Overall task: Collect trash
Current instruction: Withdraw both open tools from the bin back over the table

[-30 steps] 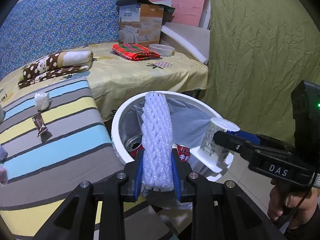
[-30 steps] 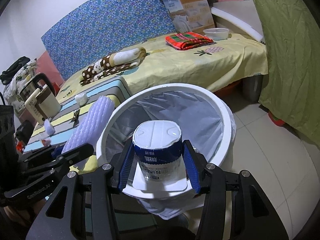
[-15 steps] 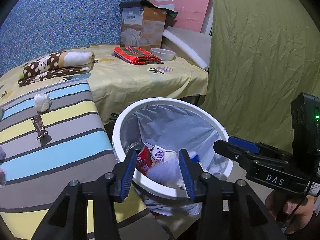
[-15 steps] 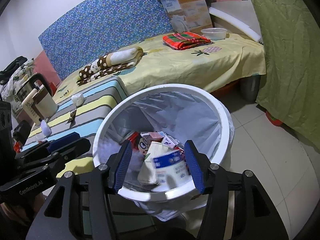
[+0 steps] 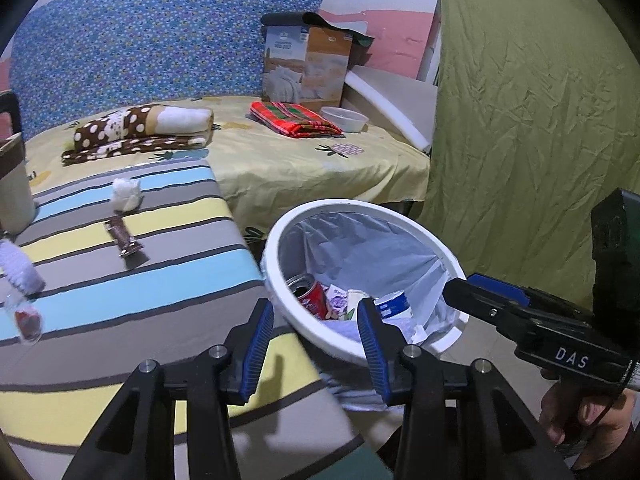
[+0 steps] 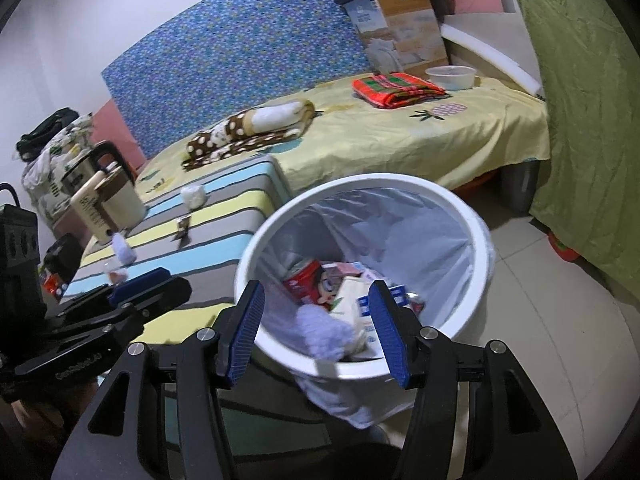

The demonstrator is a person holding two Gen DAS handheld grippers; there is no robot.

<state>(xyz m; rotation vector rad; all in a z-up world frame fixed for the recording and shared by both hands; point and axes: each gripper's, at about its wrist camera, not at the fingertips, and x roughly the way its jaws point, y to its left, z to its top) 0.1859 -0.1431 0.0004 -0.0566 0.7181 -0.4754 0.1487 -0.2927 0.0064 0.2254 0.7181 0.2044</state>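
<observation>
A white trash bin [image 5: 276, 240] [image 6: 472, 216] with a plastic liner stands beside the striped table. Inside lie a red can [image 5: 312, 296], cartons, a white cup [image 5: 394, 306] [image 6: 360, 300] and a white foam net [image 6: 320, 326]. My left gripper [image 5: 316, 344] is open and empty over the bin's near rim and table edge. My right gripper [image 6: 316, 328] is open and empty above the bin's near side. On the striped table [image 5: 120, 292] lie a crumpled tissue [image 5: 126, 194] [image 6: 193, 196], a brown wrapper [image 5: 124, 236] [image 6: 183, 226], and a small foam net [image 5: 20, 266] [image 6: 123, 250].
A kettle [image 6: 102, 192] stands at the table's left end. A yellow-sheeted bed [image 5: 280, 160] behind holds a dotted blanket [image 5: 140, 128], red plaid cloth [image 5: 294, 118], bowl [image 5: 344, 118] and cardboard box [image 5: 306, 64]. A green curtain [image 5: 540, 120] hangs on the right. Tiled floor [image 6: 540, 320] lies beyond the bin.
Both grippers opened and dropped their loads into the bin: the left its foam net, the right its white cup. Both then drew back slightly and leftward.
</observation>
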